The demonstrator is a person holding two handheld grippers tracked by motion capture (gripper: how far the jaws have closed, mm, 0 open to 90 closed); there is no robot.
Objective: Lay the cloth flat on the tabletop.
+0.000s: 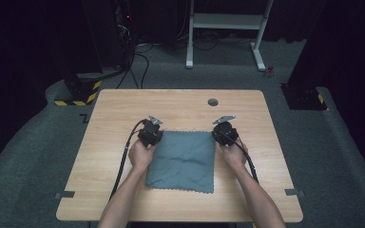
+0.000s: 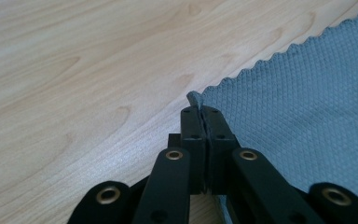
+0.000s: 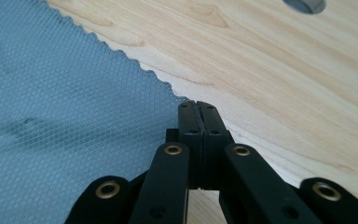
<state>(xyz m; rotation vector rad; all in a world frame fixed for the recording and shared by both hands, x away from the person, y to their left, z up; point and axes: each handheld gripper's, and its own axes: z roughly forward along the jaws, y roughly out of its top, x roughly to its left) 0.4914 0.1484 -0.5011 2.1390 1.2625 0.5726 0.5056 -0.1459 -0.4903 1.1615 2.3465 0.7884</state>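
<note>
A square grey-blue cloth of diamond-textured microfibre with a scalloped edge (image 1: pixel 183 161) is lying spread on the light wooden table (image 1: pixel 119 107), in front of the person and between the two forearms. The left gripper (image 1: pixel 150 133) is sitting at the cloth's far left corner and the right gripper (image 1: pixel 225 132) at its far right corner.

In the left gripper view the black jaws are pressed fully together, and a small lip of the cloth (image 2: pixel 307 107) is curling up right at their tips, so this corner is pinched. In the right gripper view the jaws are likewise closed tight at the corner of the cloth (image 3: pixel 65 107) — the fabric appears to be nipped between them, though the bite looks very shallow.

The work in hand looks like a fold: both far corners taken, ready to be carried toward the near edge. To do this well, the two hands should be lifting together and at the same height, so the far edge is staying taut and straight between them. Keeping the lift low will be letting the cloth roll over itself rather than drag across the wood. The thin grip on the right is the risk — a jerk could be slipping that corner free. Aligning the carried corners over the near ones before releasing should be giving a square fold.
</note>
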